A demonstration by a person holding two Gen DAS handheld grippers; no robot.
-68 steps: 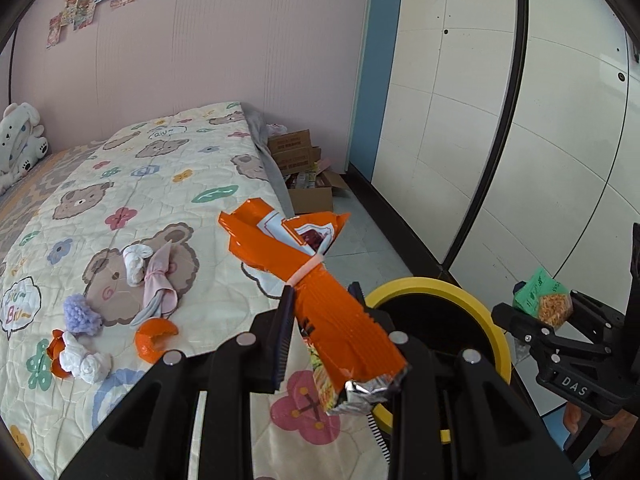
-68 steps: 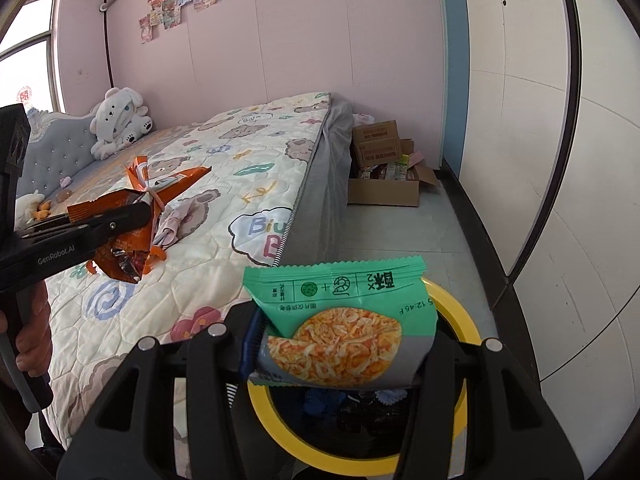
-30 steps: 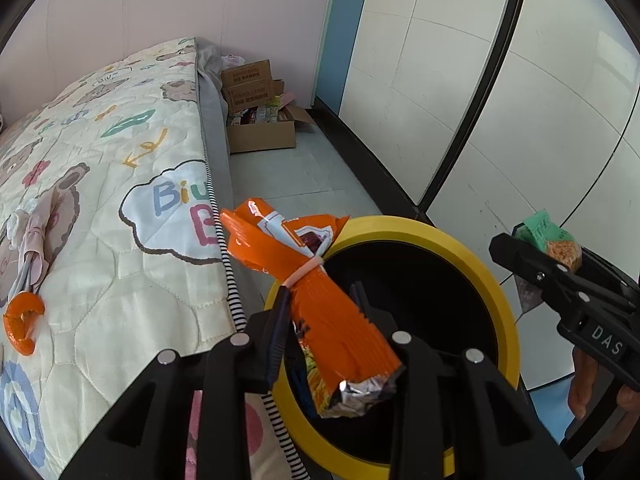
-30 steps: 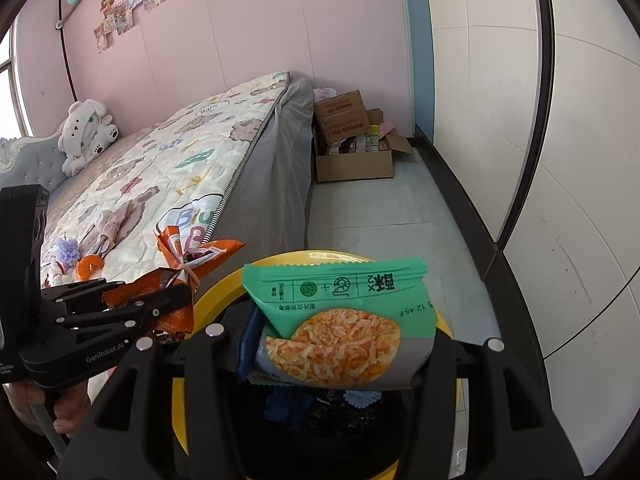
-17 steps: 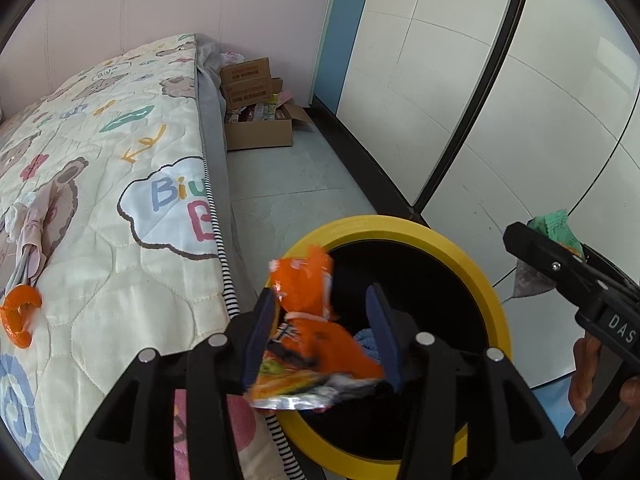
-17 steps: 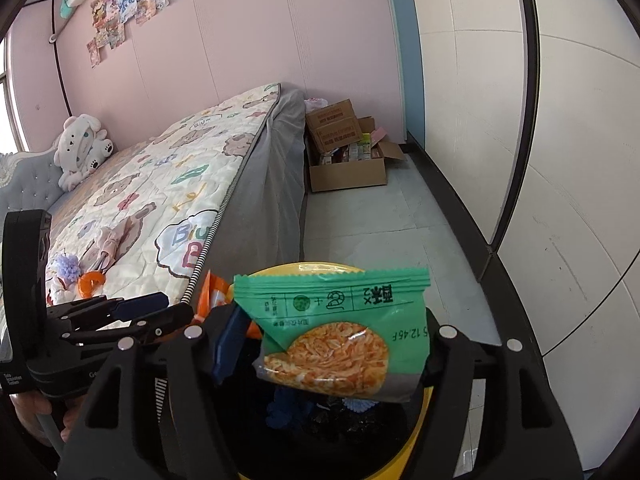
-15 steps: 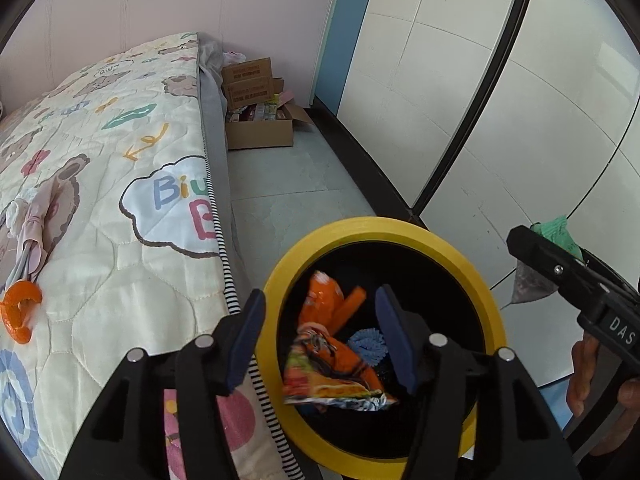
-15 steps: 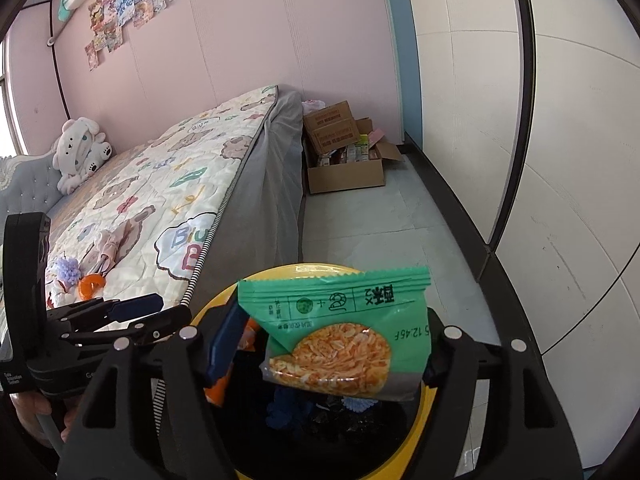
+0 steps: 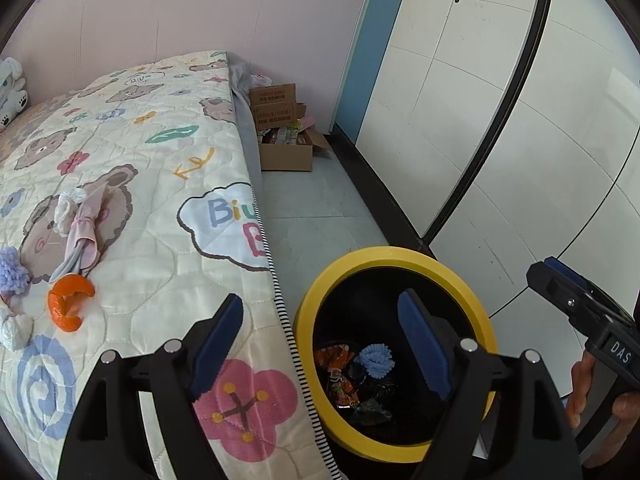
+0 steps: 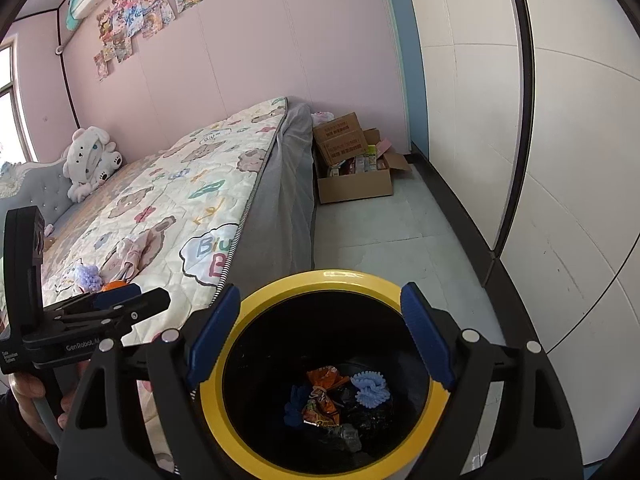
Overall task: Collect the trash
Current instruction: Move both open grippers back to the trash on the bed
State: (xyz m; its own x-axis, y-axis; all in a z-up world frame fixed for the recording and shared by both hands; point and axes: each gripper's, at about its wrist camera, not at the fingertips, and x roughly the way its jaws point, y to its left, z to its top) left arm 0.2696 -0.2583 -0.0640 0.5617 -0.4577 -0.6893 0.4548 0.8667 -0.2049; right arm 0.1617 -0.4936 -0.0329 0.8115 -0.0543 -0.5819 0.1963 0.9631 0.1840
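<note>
A black bin with a yellow rim (image 9: 384,254) (image 10: 328,278) stands on the floor beside the bed. An orange snack wrapper (image 9: 334,364) (image 10: 324,378) lies at its bottom next to a blue fluffy ball (image 9: 376,360) (image 10: 370,390). My left gripper (image 9: 320,312) hangs over the bin's left rim, jaws opening, nothing between them. My right gripper (image 10: 320,300) hovers above the bin mouth, jaws also opening and empty. An orange peel (image 9: 68,304) lies on the quilt, left of the left gripper. I cannot make out the green packet.
On the bed (image 9: 160,184) near the peel lie a pink cloth (image 9: 86,236), a purple pompom (image 9: 12,268) and white socks. An open cardboard box (image 9: 284,148) (image 10: 352,172) sits on the floor past the bed. White wardrobe doors (image 9: 500,140) line the right.
Both grippers opened. The orange wrapper dropped from the left jaws into the bin, and the green packet left the right jaws. Both hands rose a little.
</note>
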